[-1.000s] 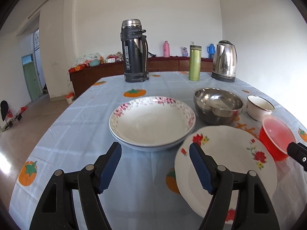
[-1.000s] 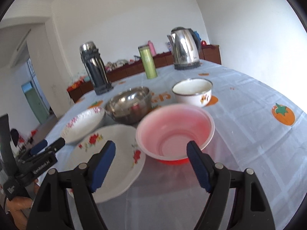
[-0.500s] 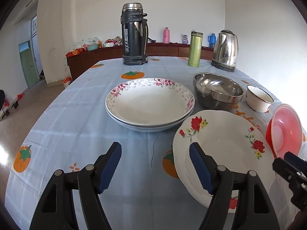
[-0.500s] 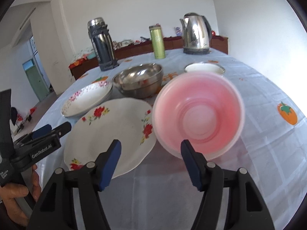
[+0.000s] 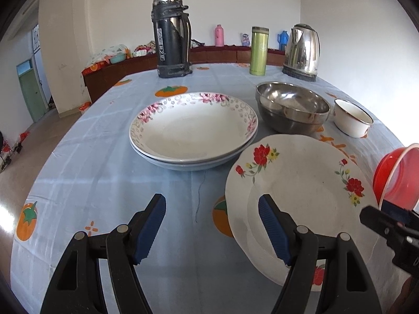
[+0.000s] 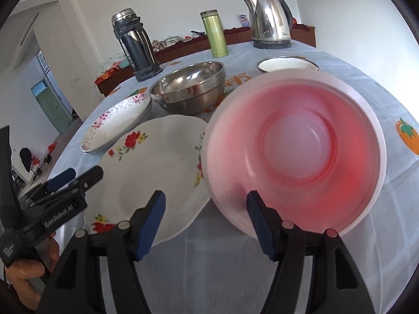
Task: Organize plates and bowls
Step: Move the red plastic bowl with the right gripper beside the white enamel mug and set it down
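Note:
A red plastic bowl (image 6: 293, 154) stands tipped up on its edge, its mouth facing my right gripper (image 6: 205, 221); the gripper's right finger (image 6: 258, 219) touches its rim and the jaws stand wide apart. The bowl also shows at the right edge of the left wrist view (image 5: 398, 175). A flat white plate with red flowers (image 5: 301, 198) lies beside it. My left gripper (image 5: 212, 229) is open and empty over the cloth, its right finger above that plate's near edge. Two stacked deep floral plates (image 5: 193, 128), a steel bowl (image 5: 292, 107) and a small white enamel bowl (image 5: 352, 117) stand farther back.
A dark thermos (image 5: 171, 35), a green flask (image 5: 259, 51) and a steel kettle (image 5: 302, 52) stand at the table's far side. The tablecloth (image 5: 86, 162) is pale blue with orange prints. The table's left edge drops to the floor.
The red bowl has tipped from flat on the table up onto its edge, facing the right gripper, which moved closer. The left gripper has shifted slightly.

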Tool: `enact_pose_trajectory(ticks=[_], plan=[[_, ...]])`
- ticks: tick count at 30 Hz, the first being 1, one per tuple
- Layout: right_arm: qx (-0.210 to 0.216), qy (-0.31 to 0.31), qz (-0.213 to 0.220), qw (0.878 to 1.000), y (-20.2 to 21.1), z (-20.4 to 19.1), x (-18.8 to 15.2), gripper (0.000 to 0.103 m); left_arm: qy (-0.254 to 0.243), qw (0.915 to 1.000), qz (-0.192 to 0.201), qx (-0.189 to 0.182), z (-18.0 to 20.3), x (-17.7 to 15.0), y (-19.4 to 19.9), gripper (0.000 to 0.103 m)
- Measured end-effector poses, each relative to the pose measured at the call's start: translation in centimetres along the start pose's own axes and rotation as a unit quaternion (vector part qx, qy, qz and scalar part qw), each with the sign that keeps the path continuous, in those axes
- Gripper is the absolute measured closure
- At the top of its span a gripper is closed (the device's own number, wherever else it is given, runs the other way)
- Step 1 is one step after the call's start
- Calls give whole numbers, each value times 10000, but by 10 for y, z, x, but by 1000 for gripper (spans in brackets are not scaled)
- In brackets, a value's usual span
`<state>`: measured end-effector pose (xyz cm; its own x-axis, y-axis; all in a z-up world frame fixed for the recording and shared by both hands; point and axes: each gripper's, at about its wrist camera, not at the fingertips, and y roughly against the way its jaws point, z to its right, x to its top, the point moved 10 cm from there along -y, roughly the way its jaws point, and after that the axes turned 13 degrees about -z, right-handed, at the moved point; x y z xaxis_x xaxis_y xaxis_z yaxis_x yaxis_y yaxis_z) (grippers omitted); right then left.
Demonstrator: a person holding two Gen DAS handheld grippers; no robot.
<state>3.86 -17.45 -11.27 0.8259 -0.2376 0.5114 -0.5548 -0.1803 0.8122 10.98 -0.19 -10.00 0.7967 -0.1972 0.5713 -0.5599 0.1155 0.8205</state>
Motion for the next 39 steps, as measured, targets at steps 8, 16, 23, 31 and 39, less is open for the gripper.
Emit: enact_pose_trajectory(ticks=[8,16,23,31,39], plan=[[261,-13,35,9997,-3,-8,19,41,49,9997,-176,-140,3,-3,-7,28],[971,-212,-195,9949,17,-12,2,41,200,9992,-235,-238,-2,-3,-10,28],[1021,87,-73,9947,37,-27,-21,41,164,9995,-198,-200,-2,-2,-9,28],[1254,-83,-609,9902,9,-26,-35,41,171,9996,-162,-177,-2,-2,-8,28],[773,-252,-295,9963,7,0,-14,42,212,9994,-183,-220,-2,-1,-9,28]])
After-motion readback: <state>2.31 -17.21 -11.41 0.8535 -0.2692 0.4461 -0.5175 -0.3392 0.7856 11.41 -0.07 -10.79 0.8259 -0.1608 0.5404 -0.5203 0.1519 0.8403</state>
